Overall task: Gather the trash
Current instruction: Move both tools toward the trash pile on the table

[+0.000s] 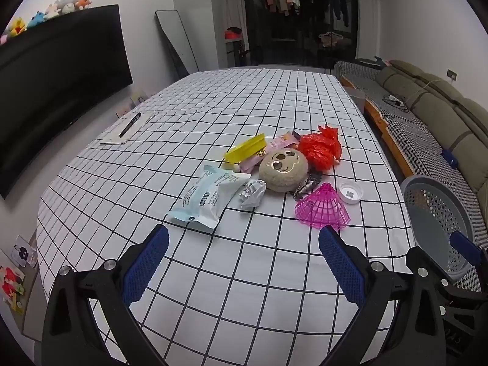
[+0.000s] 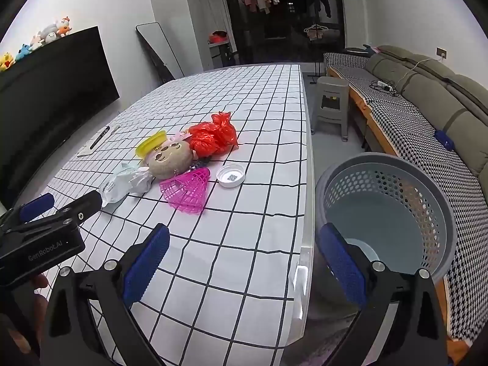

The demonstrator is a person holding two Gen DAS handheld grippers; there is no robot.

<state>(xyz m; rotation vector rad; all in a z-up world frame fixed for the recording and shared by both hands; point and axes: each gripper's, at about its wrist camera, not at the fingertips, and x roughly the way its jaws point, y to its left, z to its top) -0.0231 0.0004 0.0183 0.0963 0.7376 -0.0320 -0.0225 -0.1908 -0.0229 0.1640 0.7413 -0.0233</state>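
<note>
The grey perforated basket is sitting just off the bench's right edge, with only a pale round thing I can't identify lying at its bottom. The trash is all clustering on the checked cloth around the round plush face: crinkly red plastic bag behind it, pink mesh cone and white cap to its right, white wrapper and crumpled foil to its left. The left claw and right claw are both hanging released, gripping nothing.

Glossy crinkled red plastic bag, perforated matt grey plastic basket, checked cloth tablecloth
</note>
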